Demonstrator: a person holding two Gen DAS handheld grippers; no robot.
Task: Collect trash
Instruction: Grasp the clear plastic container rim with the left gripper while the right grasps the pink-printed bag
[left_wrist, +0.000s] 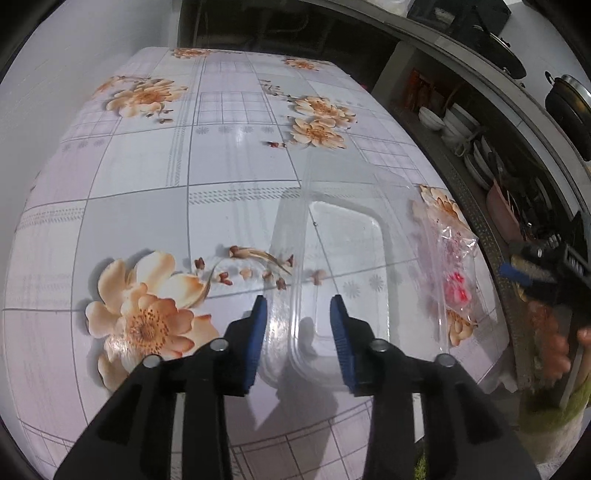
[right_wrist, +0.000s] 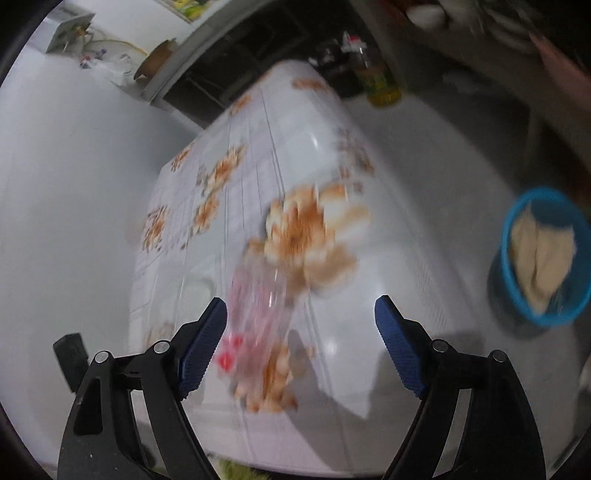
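left wrist view: left gripper jaws apart astride clear plastic clamshell tray; right gripper jaws wide, blurred clear wrapper at ten o'clock on floral desk.

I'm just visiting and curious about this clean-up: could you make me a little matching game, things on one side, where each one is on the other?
Things:
1. clear plastic container
2. small clear bag with pink bits
3. blue bin
4. white bowls

Places:
A. on the floor beside the table
B. on the dark shelf
C. just ahead of the left gripper
D. near the table's edge, beside the container

Pairs: 1-C, 2-D, 3-A, 4-B
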